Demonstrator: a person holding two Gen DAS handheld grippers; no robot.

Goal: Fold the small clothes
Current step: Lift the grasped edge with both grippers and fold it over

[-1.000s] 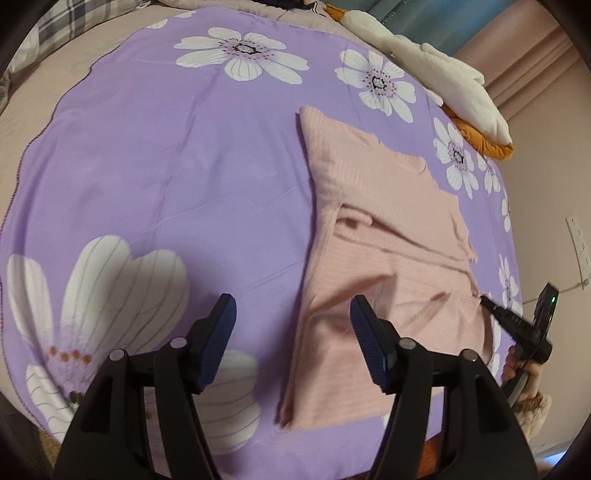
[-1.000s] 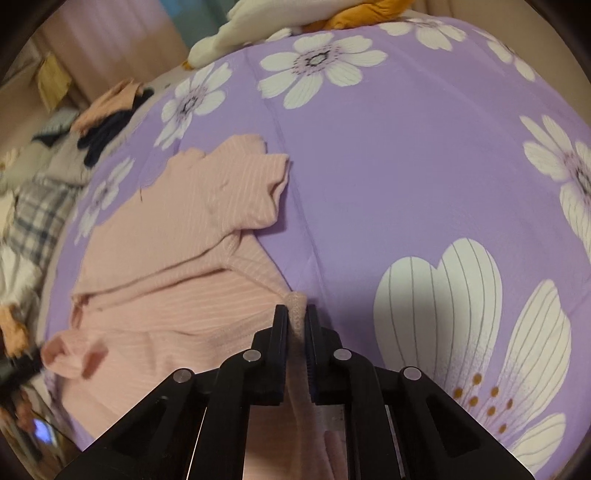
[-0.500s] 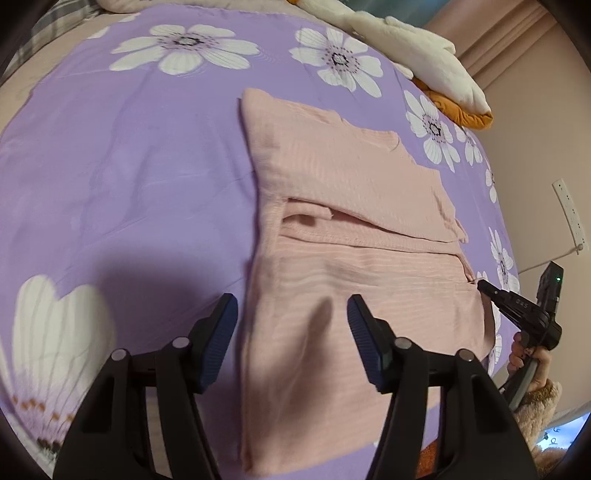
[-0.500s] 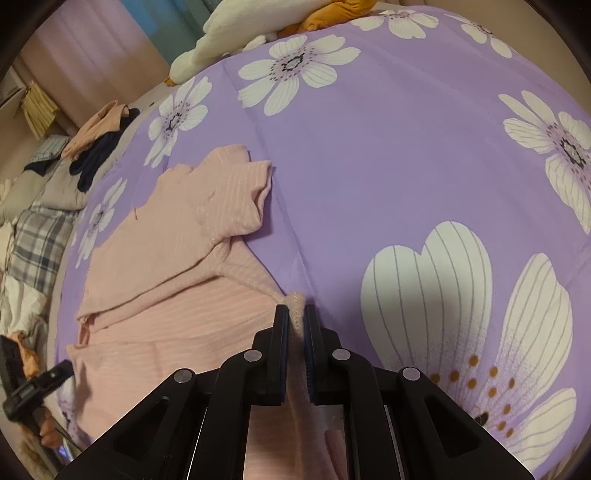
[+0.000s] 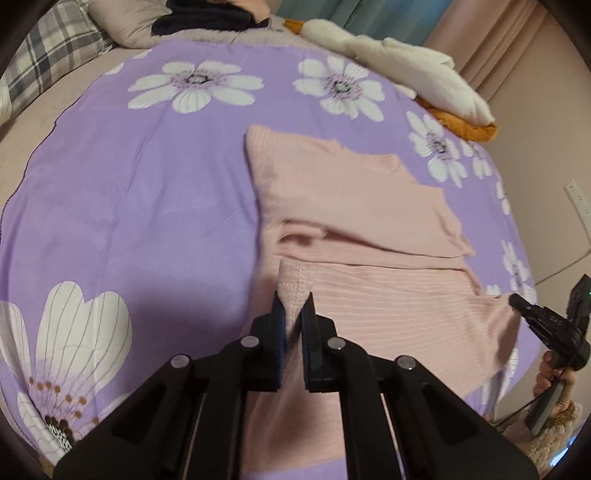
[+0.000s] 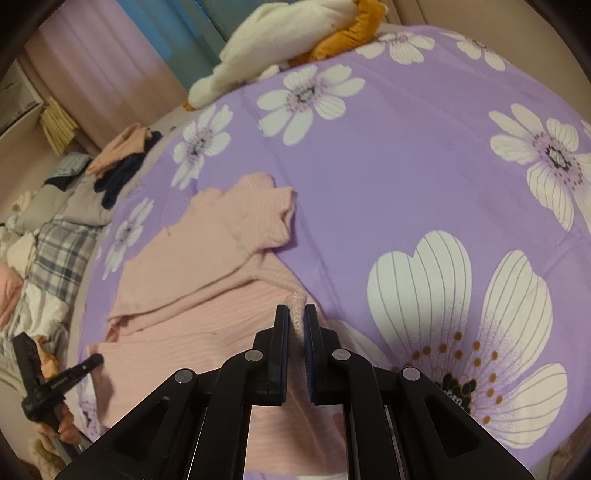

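The left gripper (image 5: pixel 293 308) has its jaws pinched nearly together on a ribbed corner of the pink top (image 5: pixel 354 206), a small fold of knit standing up between the pads. The right gripper (image 6: pixel 296 321) is likewise clamped on the opposite near corner, cloth bunched between its narrow-set jaws. In the left view the right gripper (image 5: pixel 517 302) shows at the far right edge, its tip at the top's hem; in the right view the left gripper (image 6: pixel 94 360) shows at the lower left, beside the hem.

The top lies on a purple sheet (image 5: pixel 129 192) printed with white flowers, partly folded: its upper part lies flat and doubled over the lower part, with a short sleeve (image 6: pixel 275 218) sticking out toward the sheet's middle. The near hem stretches between the two grippers.

Beyond the sheet's far edge lie a white and orange bundle (image 5: pixel 424 70), a plaid cloth (image 5: pixel 48 62), and a dark garment (image 5: pixel 207 20). Pink curtains (image 6: pixel 92 59) hang behind.
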